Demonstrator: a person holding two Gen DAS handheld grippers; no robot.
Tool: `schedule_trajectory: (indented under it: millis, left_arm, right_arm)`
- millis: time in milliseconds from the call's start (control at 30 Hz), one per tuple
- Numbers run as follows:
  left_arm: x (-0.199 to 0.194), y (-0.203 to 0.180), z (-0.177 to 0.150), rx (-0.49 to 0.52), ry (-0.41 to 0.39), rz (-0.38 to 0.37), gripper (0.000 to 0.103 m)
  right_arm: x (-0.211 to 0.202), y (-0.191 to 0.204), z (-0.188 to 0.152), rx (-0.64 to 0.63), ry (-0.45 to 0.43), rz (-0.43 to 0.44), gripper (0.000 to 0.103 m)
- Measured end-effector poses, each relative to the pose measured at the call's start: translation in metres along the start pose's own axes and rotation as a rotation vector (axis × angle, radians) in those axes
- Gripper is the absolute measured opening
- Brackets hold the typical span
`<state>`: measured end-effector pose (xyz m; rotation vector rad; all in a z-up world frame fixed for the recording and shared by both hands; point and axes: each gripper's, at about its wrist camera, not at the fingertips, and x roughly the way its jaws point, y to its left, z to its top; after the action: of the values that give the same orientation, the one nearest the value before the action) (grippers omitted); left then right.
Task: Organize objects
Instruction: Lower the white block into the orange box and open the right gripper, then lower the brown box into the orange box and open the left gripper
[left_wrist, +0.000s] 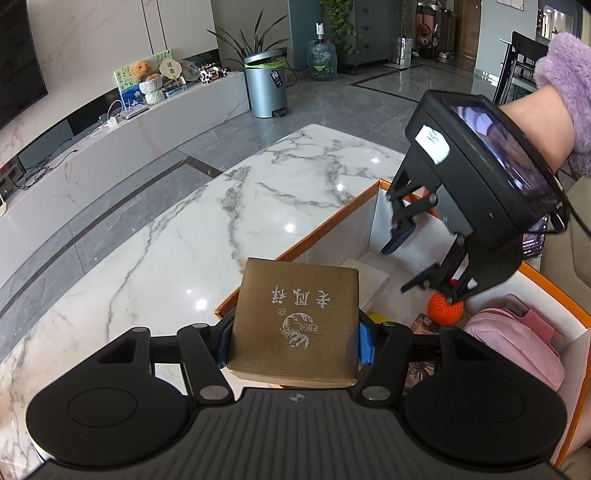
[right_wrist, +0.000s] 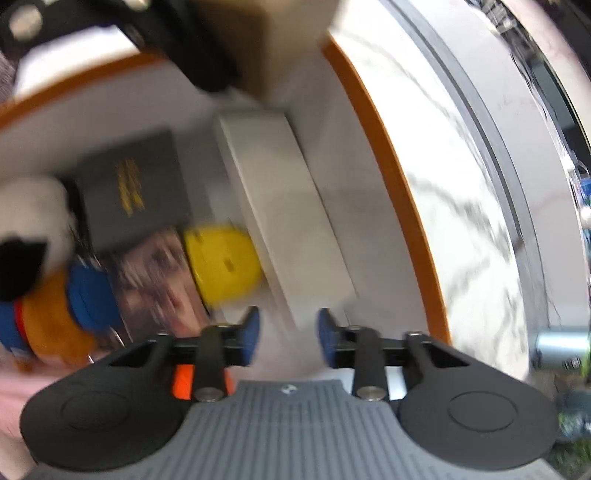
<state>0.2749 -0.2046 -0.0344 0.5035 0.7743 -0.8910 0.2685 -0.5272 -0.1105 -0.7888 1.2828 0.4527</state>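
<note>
- Marble table (left_wrist: 177, 236) spreads ahead of and to the left of your left gripper (left_wrist: 293, 341); in the right wrist view the same table (right_wrist: 461, 206) runs along the right side, past the box rim.
- Orange-rimmed box (left_wrist: 373, 221) sits on the table just ahead and to the right of your left gripper, open at the top; your right gripper (right_wrist: 288, 332) looks down into it, with the box's white wall (right_wrist: 369, 229) just right of its fingers.
- Pink pouch (left_wrist: 517, 343) lies inside the box, to the right of your left gripper.
- Gold-brown packet (left_wrist: 295, 325) with pale printed characters is clamped between your left gripper's blue pads (left_wrist: 366, 345), held over the near edge of the box.
- Flat white case (right_wrist: 280, 206) lies on the box floor straight ahead of your right gripper.
- Dark card with gold print (right_wrist: 133, 188) lies ahead and to the left of your right gripper; the picture is blurred.
- Yellow round item (right_wrist: 221, 262) sits just ahead-left of the right gripper's left pad.
- Orange crocheted ball (left_wrist: 445, 308) rests in the box directly beneath your right gripper (left_wrist: 406, 264).
- Your right gripper's jaws stand parted with nothing between them.
</note>
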Motion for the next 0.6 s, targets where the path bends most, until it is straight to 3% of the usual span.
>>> schedule_trajectory:
  millis: [133, 233, 333, 600]
  left_arm:
    - [0.003, 0.0, -0.002, -0.01, 0.007, -0.002, 0.07]
    - [0.004, 0.0, -0.002, -0.011, 0.011, -0.004, 0.07]
    - [0.006, -0.002, -0.003, -0.008, 0.017, -0.009, 0.07]
    - [0.01, -0.01, -0.002, -0.009, 0.02, -0.028, 0.07]
  right_arm:
    - [0.009, 0.0, -0.001, 0.051, 0.036, 0.027, 0.037]
    - [0.017, 0.005, 0.001, 0.065, 0.046, 0.031, 0.014]
    - [0.014, 0.011, 0.005, 0.067, 0.007, 0.039, 0.009]
    - [-0.001, 0.027, 0.009, 0.06, -0.055, 0.046, 0.009]
